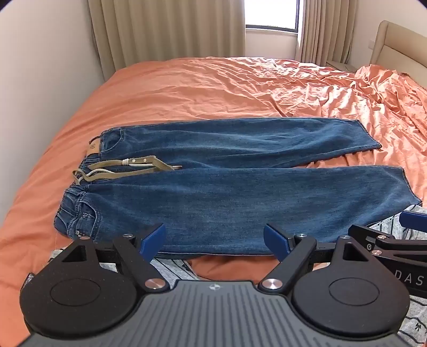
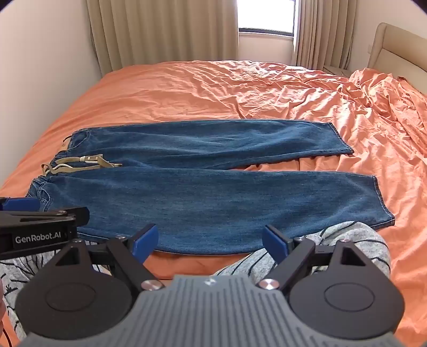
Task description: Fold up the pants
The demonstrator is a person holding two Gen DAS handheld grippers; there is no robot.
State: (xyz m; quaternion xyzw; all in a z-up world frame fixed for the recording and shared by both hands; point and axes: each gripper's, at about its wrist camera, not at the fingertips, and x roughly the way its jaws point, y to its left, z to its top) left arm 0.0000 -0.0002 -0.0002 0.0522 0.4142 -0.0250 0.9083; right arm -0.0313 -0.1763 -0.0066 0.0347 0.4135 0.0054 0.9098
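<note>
Both cameras ride just behind their own fingers and look forward and downward along them across the bed [image 1: 186,88] toward the curtains [image 1: 165,29] and window [image 2: 267,16]. The left wrist view sits behind the left gripper [image 1: 214,241], the right wrist view behind the right gripper [image 2: 209,243] — side by side, each catching the other at its frame edge. Both share the jeans [image 1: 240,197] spread just ahead of the fingertips, the orange sheet beyond, and the headboard [image 2: 395,45] far right.
</note>
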